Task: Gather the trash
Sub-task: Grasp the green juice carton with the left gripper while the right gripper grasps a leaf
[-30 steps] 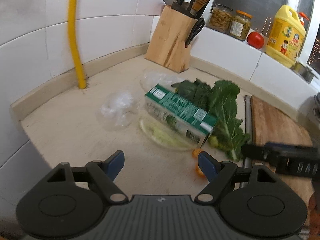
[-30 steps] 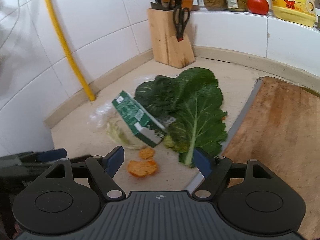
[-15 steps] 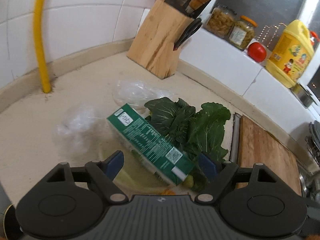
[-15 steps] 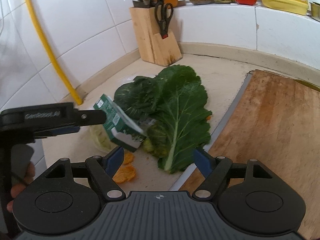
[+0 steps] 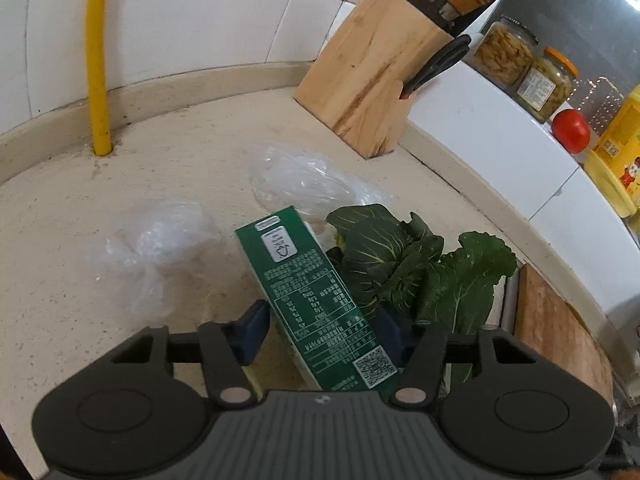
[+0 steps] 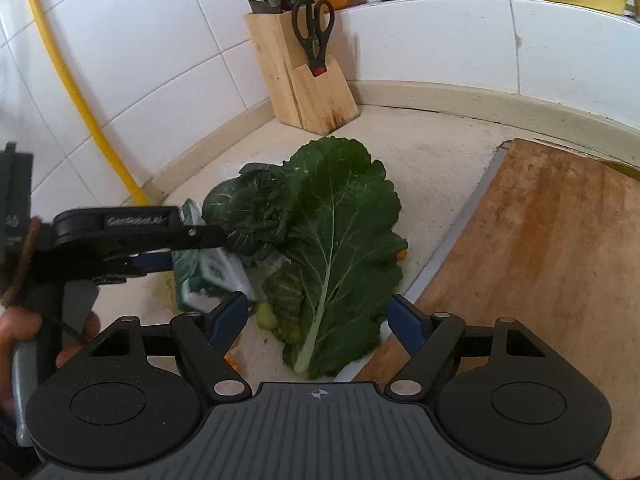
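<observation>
A green drink carton (image 5: 316, 300) lies tilted on the beige counter, propped against dark leafy greens (image 5: 424, 272). My left gripper (image 5: 322, 328) is closing on it, and its blue pads (image 5: 256, 330) meet the carton's long sides. From the right wrist view the left gripper (image 6: 192, 248) straddles the carton (image 6: 204, 276), held by a person's hand (image 6: 24, 332). My right gripper (image 6: 316, 312) stands open, low over the big green leaf (image 6: 340, 248), with nothing between its fingers. Two crumpled clear plastic bags (image 5: 160, 240) (image 5: 304, 180) lie behind the carton. A bit of orange peel (image 6: 232, 360) shows by the right gripper's left finger.
A wooden knife block (image 5: 372, 80) with scissors stands in the corner. A wooden cutting board (image 6: 540, 248) lies to the right. A yellow pipe (image 5: 98, 60) rises by the tiled wall. Jars (image 5: 508, 52), a tomato (image 5: 570, 130) and a yellow bottle (image 5: 620, 152) sit on the ledge.
My left gripper moved forward over the carton and its jaws narrowed around it. The right gripper came lower and closer to the big leaf, still wide.
</observation>
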Motion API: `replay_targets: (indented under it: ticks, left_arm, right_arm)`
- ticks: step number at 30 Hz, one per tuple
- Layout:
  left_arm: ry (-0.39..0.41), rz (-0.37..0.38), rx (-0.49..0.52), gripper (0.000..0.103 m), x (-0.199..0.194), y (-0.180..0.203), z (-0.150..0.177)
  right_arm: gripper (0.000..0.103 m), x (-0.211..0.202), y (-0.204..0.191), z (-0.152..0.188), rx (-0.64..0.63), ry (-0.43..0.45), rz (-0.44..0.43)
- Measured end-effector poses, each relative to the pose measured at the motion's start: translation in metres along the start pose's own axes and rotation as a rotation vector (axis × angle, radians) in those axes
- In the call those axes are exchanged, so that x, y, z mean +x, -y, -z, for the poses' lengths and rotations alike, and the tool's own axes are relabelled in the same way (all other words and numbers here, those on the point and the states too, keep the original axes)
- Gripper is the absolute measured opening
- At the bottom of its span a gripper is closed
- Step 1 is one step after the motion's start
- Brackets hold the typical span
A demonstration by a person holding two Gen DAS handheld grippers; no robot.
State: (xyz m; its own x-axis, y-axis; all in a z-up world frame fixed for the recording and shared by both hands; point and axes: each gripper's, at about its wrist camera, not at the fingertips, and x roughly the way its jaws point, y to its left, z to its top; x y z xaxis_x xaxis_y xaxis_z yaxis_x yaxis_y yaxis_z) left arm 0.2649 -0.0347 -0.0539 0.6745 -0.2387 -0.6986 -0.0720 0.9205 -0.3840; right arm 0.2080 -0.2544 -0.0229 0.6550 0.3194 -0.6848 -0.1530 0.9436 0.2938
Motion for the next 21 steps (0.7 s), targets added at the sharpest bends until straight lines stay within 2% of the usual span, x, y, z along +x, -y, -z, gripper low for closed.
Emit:
replay_targets:
  ticks: [5,7,10,13,15,18,21]
  left_arm:
    - [0.008,0.015,0.076,0.037,-0.016,0.004,0.004]
    - [0.005,0.026,0.095,0.037,-0.021,0.003,0.006]
    - [0.003,-0.007,0.116,0.037,-0.019,0.001,0.005]
    - [-0.002,-0.035,0.136,0.047,-0.015,0.002,0.003]
    - [0.009,-0.061,0.162,0.060,-0.012,0.005,0.002]
    - [0.024,-0.099,0.209,0.064,-0.008,0.010,0.004]
    - [0.011,-0.098,0.218,0.063,-0.001,0.009,0.006]
  right_arm:
    - [0.081,0.007,0.000,-0.004,-0.004,0.001,-0.003]
    - [0.082,0.010,-0.003,-0.006,-0.016,0.000,-0.002]
    - [0.084,0.020,-0.008,-0.011,-0.040,-0.006,0.012]
    - [0.085,0.035,-0.011,-0.016,-0.053,-0.020,0.032]
    - [0.085,0.045,-0.014,-0.016,-0.076,-0.030,0.047]
    - [0.086,0.056,-0.017,-0.014,-0.098,-0.051,0.074]
    - [0.084,0.064,-0.016,-0.010,-0.103,-0.061,0.086]
